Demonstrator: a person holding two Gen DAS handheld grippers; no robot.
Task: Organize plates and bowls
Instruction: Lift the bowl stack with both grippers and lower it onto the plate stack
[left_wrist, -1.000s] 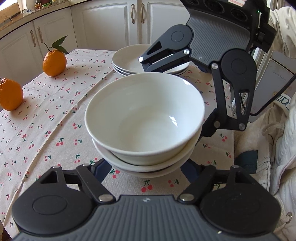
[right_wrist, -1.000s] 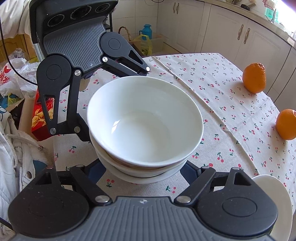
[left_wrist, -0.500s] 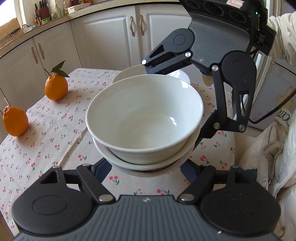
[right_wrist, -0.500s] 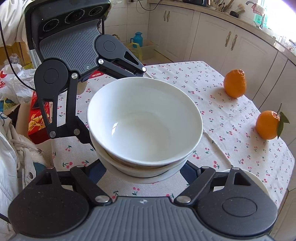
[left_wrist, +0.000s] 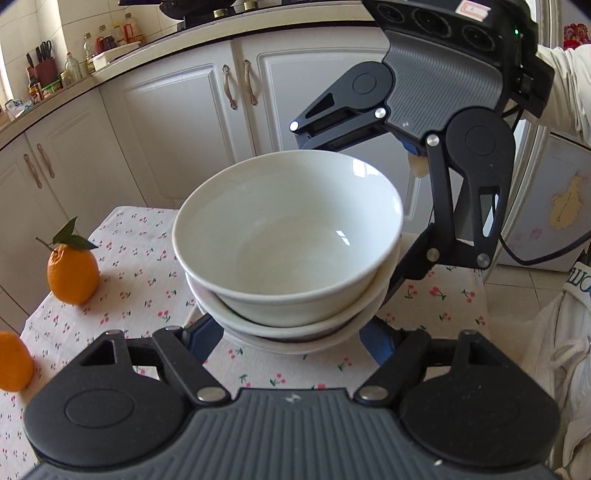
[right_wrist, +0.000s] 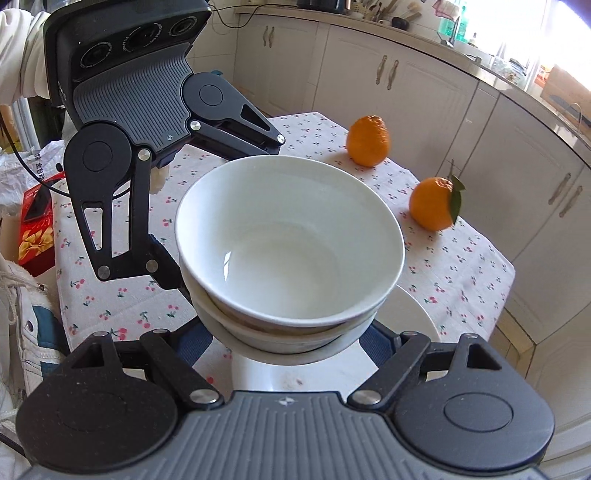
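Left wrist view, left to right: two oranges (left_wrist: 72, 275) sit on the cherry-print tablecloth (left_wrist: 140, 280), then the stack of white bowls (left_wrist: 288, 240) hangs in the air above the table, carried between both tools. The left gripper (left_wrist: 291, 338) cradles its near side, fingers spread wide against the lowest bowl; the right gripper (left_wrist: 354, 206) braces the far side likewise. Under the stack, in the right wrist view, lies a white plate (right_wrist: 413, 317) on the cloth.
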